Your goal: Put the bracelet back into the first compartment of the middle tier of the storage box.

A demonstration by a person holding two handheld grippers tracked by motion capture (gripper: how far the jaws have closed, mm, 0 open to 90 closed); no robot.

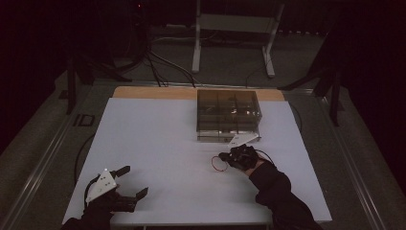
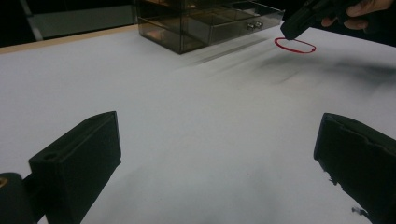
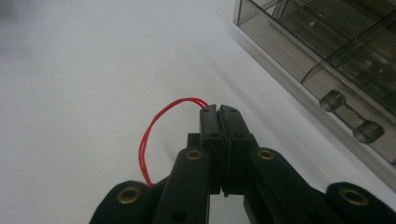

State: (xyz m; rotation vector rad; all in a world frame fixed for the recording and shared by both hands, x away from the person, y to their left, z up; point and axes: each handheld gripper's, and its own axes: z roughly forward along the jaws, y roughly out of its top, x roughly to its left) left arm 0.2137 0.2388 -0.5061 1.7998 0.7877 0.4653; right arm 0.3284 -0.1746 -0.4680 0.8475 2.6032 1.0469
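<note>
Right gripper (image 3: 219, 108) pinches red rubber band (image 3: 152, 126); clear drawer box (image 3: 327, 51) just beside; left gripper (image 1: 131, 182) spread.

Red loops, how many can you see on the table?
1. The red loop is pinched in the shut jaws of the right gripper, in front of the clear drawer box. It looks like doubled thin red band; any others inside the drawers would be hidden.

Left tongs (image 1: 133, 182) gape wide near the person; right tongs (image 1: 223, 156) are clamped together.
</note>
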